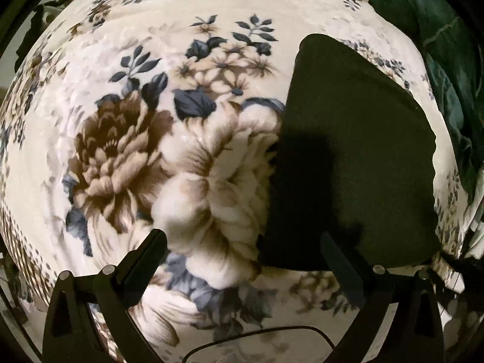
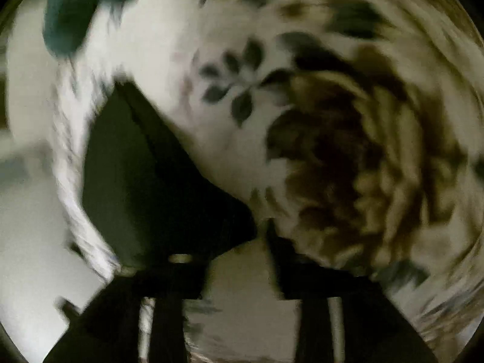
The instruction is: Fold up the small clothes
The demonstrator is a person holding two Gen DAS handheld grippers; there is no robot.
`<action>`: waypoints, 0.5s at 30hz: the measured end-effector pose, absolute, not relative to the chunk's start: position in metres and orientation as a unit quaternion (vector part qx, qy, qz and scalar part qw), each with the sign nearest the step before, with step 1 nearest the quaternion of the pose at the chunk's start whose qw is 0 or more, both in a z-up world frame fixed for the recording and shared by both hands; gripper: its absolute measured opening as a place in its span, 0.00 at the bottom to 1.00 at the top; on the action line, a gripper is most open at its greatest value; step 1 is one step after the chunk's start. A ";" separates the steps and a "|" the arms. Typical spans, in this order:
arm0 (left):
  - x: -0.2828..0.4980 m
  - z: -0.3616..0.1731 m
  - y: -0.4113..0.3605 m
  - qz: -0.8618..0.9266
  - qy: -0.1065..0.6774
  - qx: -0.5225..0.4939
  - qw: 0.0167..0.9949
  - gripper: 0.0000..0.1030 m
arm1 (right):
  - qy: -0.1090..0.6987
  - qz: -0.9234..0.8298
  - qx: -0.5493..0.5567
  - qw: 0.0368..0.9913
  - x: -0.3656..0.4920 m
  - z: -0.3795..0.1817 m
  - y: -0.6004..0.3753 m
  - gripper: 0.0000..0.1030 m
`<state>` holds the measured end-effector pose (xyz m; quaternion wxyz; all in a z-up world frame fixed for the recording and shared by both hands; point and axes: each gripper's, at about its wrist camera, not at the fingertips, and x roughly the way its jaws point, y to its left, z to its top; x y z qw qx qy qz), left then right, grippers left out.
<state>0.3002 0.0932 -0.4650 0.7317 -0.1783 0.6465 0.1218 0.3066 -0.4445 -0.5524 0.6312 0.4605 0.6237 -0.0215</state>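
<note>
A dark folded garment lies flat on a floral blanket, to the right in the left wrist view. My left gripper points straight down over the blanket with its jaws wide apart and nothing between them. Its right finger hangs over the garment's lower left edge. The right wrist view is heavily blurred. There the same dark garment lies at the left, just ahead of my right gripper. Pale blanket shows in the gap between its jaws, which stand open.
A heap of dark green cloth lies past the garment at the blanket's right edge, and it appears as green cloth at the top left in the right wrist view. A pale floor lies beyond the blanket's edge. A black cable runs below the left gripper.
</note>
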 end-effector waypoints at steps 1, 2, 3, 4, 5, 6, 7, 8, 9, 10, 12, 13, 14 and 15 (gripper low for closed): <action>0.299 -0.465 0.094 0.123 0.648 -0.179 0.730 1.00 | 0.599 -0.010 0.510 0.618 0.294 -0.555 -0.446 0.78; 0.297 -0.465 0.093 0.123 0.649 -0.178 0.729 1.00 | 0.589 -0.001 0.545 0.596 0.288 -0.563 -0.444 0.87; 0.295 -0.467 0.093 0.124 0.652 -0.178 0.727 1.00 | 0.586 0.006 0.582 0.564 0.282 -0.576 -0.439 0.87; 0.293 -0.468 0.093 0.124 0.655 -0.176 0.724 1.00 | 0.587 0.011 0.610 0.533 0.279 -0.593 -0.431 0.87; 0.292 -0.469 0.093 0.125 0.659 -0.176 0.720 1.00 | 0.584 0.009 0.626 0.516 0.279 -0.604 -0.425 0.87; 0.291 -0.469 0.093 0.126 0.660 -0.178 0.719 1.00 | 0.571 0.001 0.642 0.512 0.280 -0.614 -0.418 0.85; 0.290 -0.468 0.093 0.125 0.660 -0.182 0.718 1.00 | 0.553 -0.007 0.645 0.528 0.282 -0.614 -0.414 0.60; 0.292 -0.468 0.092 0.126 0.659 -0.182 0.718 1.00 | 0.538 -0.018 0.622 0.569 0.287 -0.605 -0.414 0.20; 0.292 -0.466 0.092 0.127 0.658 -0.182 0.720 1.00 | 0.529 -0.021 0.583 0.616 0.293 -0.592 -0.413 0.20; 0.292 -0.465 0.091 0.126 0.655 -0.182 0.722 1.00 | 0.520 -0.025 0.536 0.665 0.298 -0.576 -0.410 0.15; 0.293 -0.463 0.089 0.127 0.652 -0.177 0.726 1.00 | 0.535 -0.025 0.454 0.712 0.304 -0.563 -0.402 0.14; 0.293 -0.463 0.089 0.127 0.651 -0.175 0.728 1.00 | 0.563 -0.023 0.414 0.715 0.308 -0.568 -0.396 0.15; 0.296 -0.464 0.087 0.126 0.651 -0.173 0.728 1.00 | 0.601 -0.013 0.381 0.702 0.312 -0.578 -0.389 0.19; 0.296 -0.464 0.088 0.127 0.650 -0.173 0.729 1.00 | 0.616 -0.015 0.382 0.688 0.310 -0.583 -0.392 0.25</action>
